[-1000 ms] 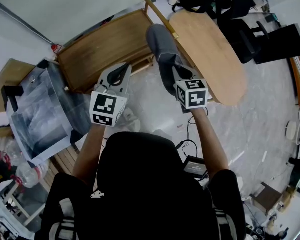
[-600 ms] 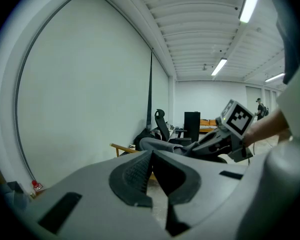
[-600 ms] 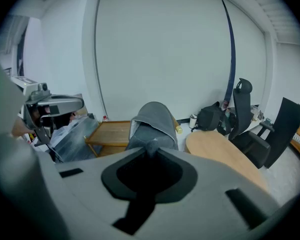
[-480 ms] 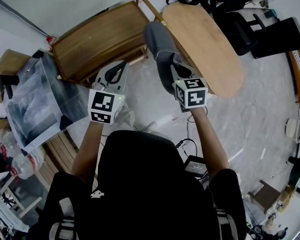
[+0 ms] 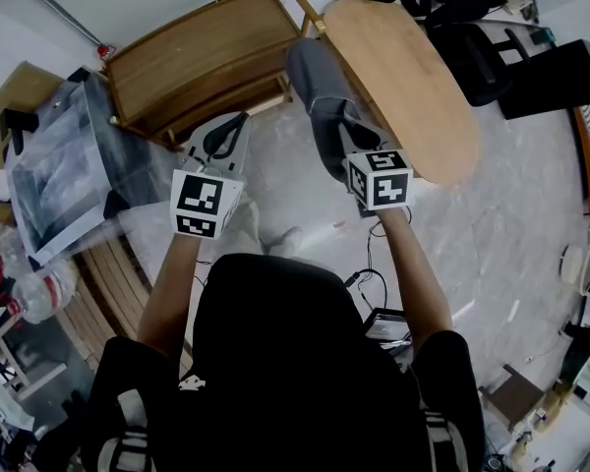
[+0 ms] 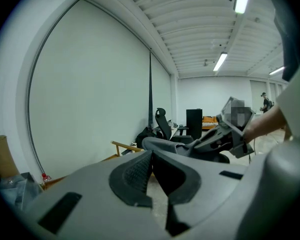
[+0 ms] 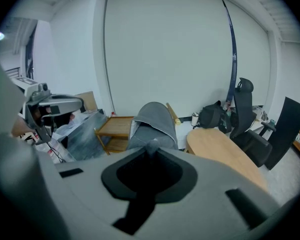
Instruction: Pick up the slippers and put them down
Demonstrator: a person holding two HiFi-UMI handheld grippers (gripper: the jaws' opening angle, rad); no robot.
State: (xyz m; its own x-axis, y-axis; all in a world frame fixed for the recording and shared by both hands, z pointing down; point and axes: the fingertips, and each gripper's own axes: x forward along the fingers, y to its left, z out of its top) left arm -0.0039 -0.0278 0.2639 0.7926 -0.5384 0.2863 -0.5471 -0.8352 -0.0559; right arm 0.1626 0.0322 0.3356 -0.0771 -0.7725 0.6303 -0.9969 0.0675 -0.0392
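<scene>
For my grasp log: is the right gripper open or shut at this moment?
Shut on the grey slipper. In the right gripper view, the right gripper has its jaws pinched on the slipper's near edge.

No legible words, brands or numbers in any view, only black-and-white square code patterns on the cubes of the left gripper (image 5: 236, 121) and right gripper (image 5: 346, 136), unreadable as text

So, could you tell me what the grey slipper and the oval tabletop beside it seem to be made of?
The slipper looks like soft grey fabric, perhaps felt or fleece: matte, no shine, with a slightly creased upper. The oval tabletop looks like pale wood or veneer: a smooth, even tan surface. Which of the two it is, I cannot tell.
</scene>
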